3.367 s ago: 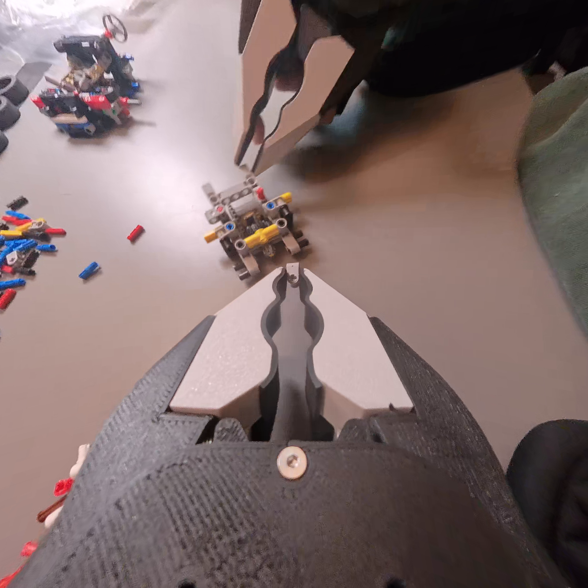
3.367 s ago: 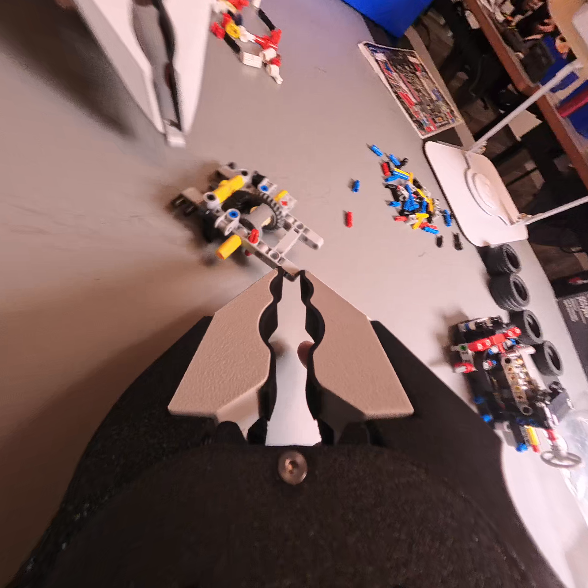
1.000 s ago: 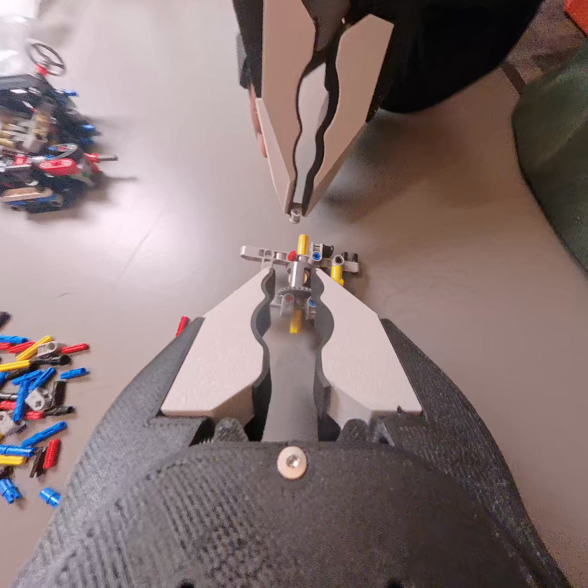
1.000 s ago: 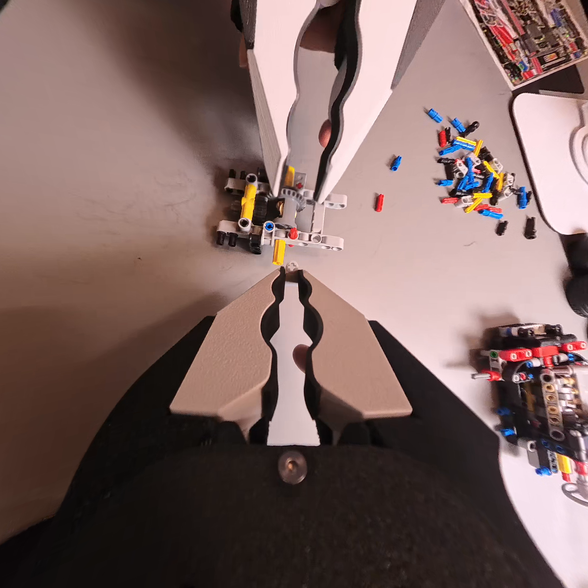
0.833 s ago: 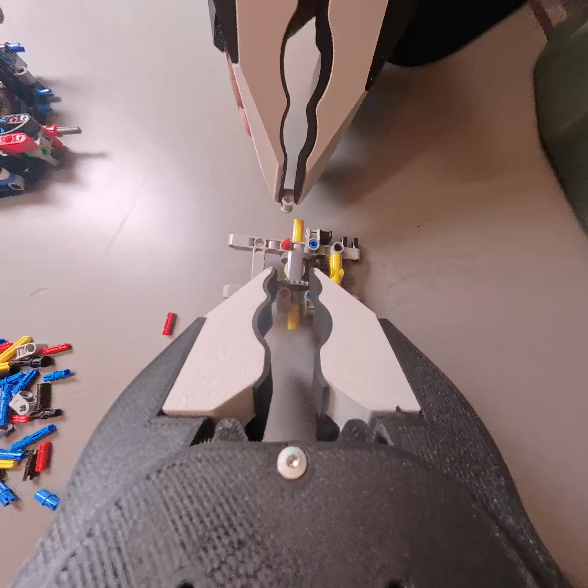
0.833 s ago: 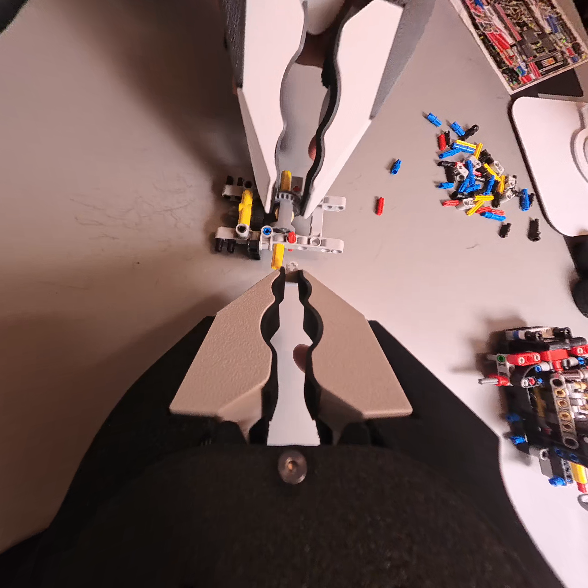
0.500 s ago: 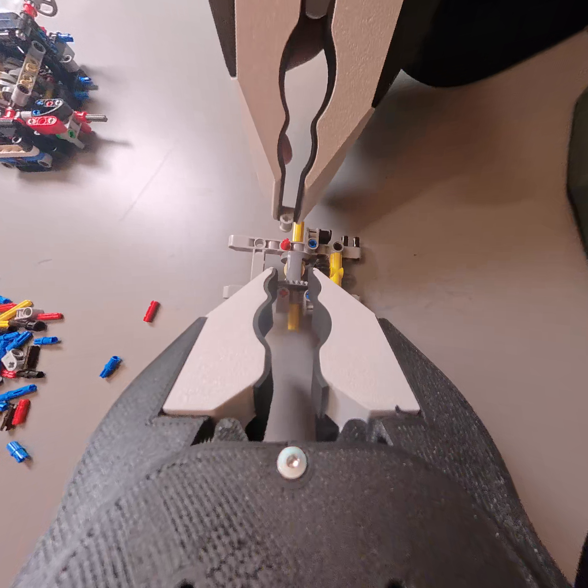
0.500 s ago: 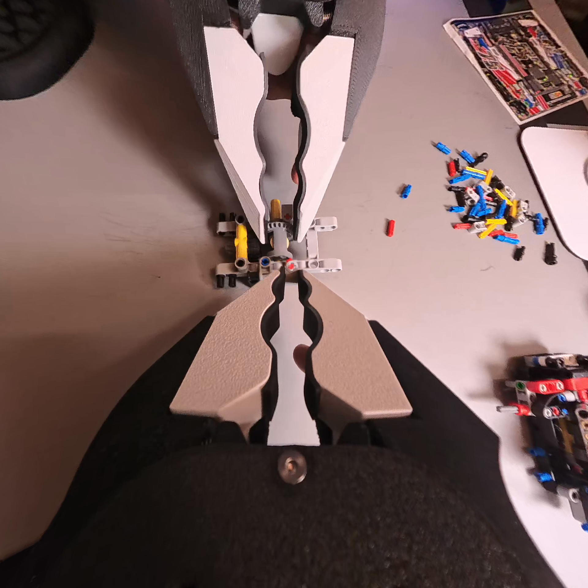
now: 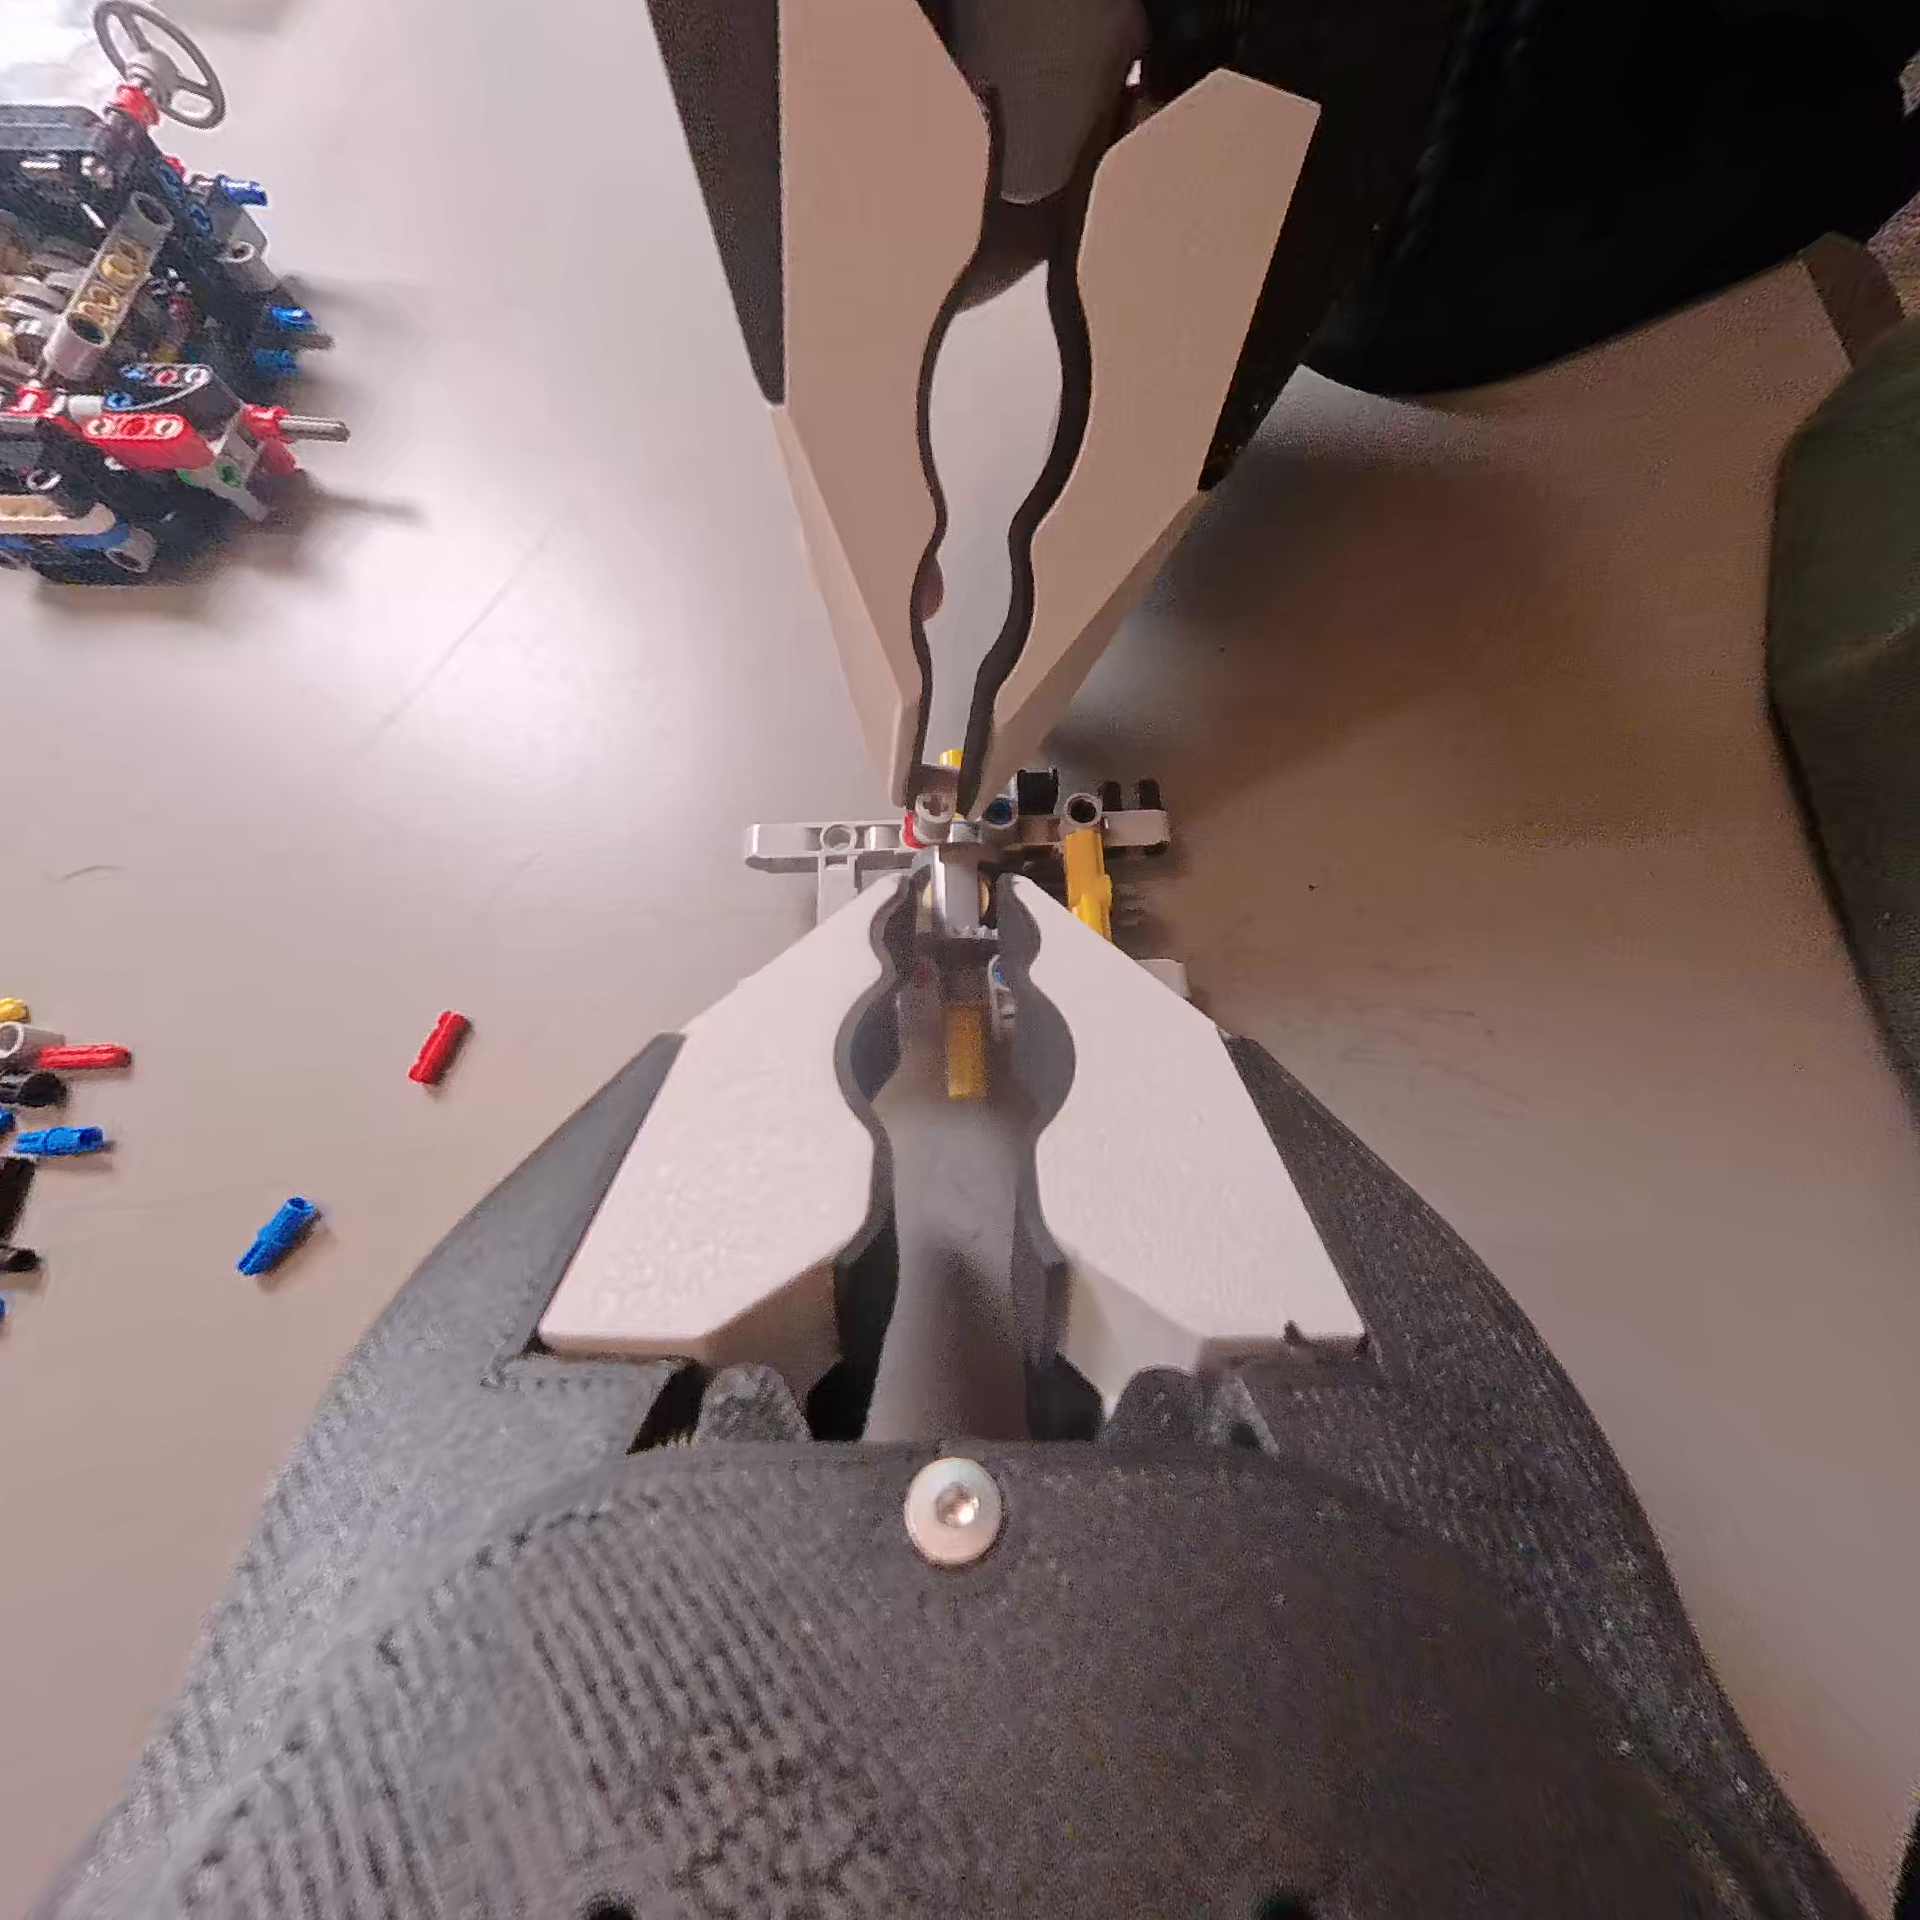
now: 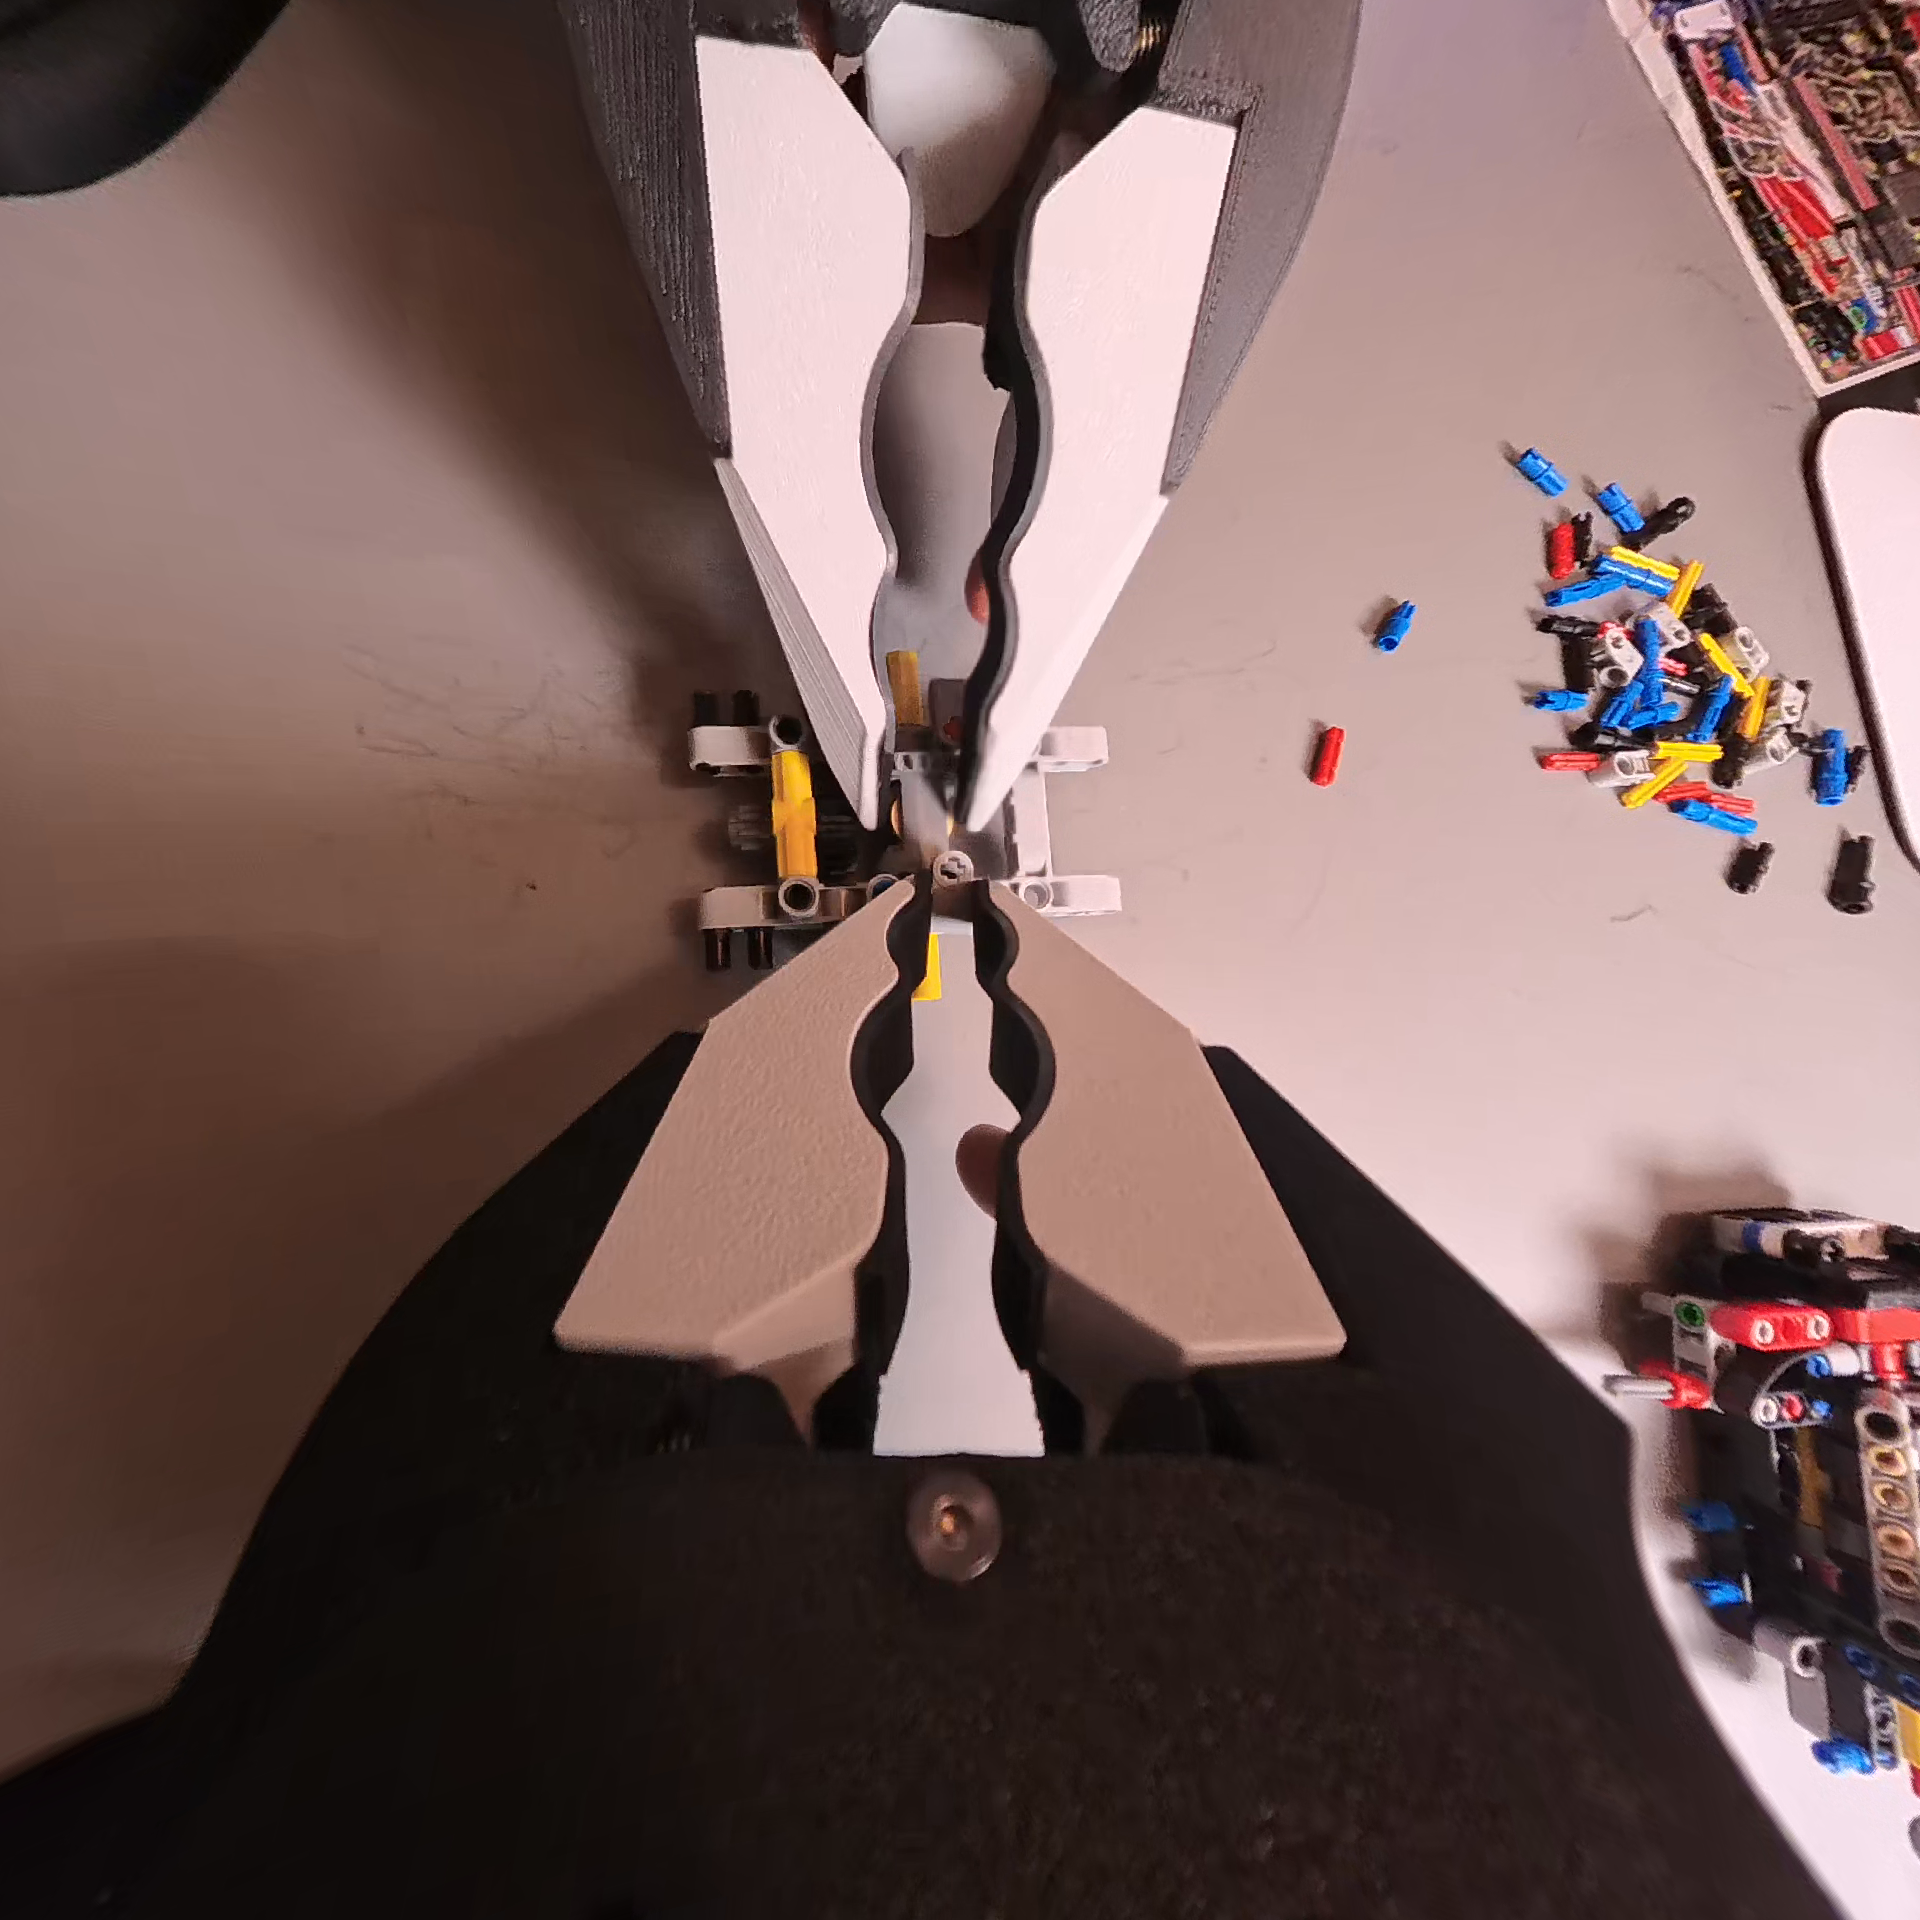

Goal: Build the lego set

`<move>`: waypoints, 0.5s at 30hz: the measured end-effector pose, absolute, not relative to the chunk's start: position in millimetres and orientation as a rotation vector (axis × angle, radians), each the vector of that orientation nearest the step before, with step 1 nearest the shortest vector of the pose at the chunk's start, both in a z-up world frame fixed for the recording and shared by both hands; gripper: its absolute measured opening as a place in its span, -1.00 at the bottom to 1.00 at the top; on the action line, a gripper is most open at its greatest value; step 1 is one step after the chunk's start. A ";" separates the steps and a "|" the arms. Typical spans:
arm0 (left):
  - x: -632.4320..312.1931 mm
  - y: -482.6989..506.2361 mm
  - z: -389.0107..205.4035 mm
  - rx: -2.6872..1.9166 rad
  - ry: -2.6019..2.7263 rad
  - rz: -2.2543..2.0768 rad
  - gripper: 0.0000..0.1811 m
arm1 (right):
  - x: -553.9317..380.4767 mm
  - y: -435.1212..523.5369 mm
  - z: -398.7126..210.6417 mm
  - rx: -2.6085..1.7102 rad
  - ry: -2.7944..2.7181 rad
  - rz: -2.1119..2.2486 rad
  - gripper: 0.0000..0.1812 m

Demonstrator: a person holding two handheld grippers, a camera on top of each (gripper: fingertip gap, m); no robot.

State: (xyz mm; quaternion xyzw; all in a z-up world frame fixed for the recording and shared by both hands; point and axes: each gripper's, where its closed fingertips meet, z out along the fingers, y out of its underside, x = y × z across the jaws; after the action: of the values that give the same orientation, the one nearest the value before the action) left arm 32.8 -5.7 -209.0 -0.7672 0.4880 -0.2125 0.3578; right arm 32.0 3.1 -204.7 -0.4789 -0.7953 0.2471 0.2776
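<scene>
between both grippers sits a grey-and-yellow lego assembly: left gripper clamps it (right gripper pinches a small grey bush).

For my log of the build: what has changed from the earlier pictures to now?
The right hand-held gripper brought its small grey piece onto the small assembly. The left hand-held gripper closed around that assembly. The loose pins and big model stayed put.

Hobby workbench

We see a plain table, loose pins, an instruction sheet, and a half-built model.
</scene>
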 end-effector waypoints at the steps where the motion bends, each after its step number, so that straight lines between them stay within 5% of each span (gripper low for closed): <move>1: 33.3 -6.1 -209.2 -1.978 1.261 -0.550 -0.89 | 32.1 3.1 -204.8 -1.283 -2.149 0.656 -0.93; 15: 35.5 -7.5 -209.4 -1.946 1.236 -0.516 -0.91 | 35.1 3.9 -206.6 -1.355 -2.305 0.674 -0.93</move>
State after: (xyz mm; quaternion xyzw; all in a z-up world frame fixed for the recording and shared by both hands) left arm 35.5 -7.5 -209.4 -0.7621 0.4840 -0.2019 0.3797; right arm 35.1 3.9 -206.6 -0.4825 -0.8206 0.2398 0.1907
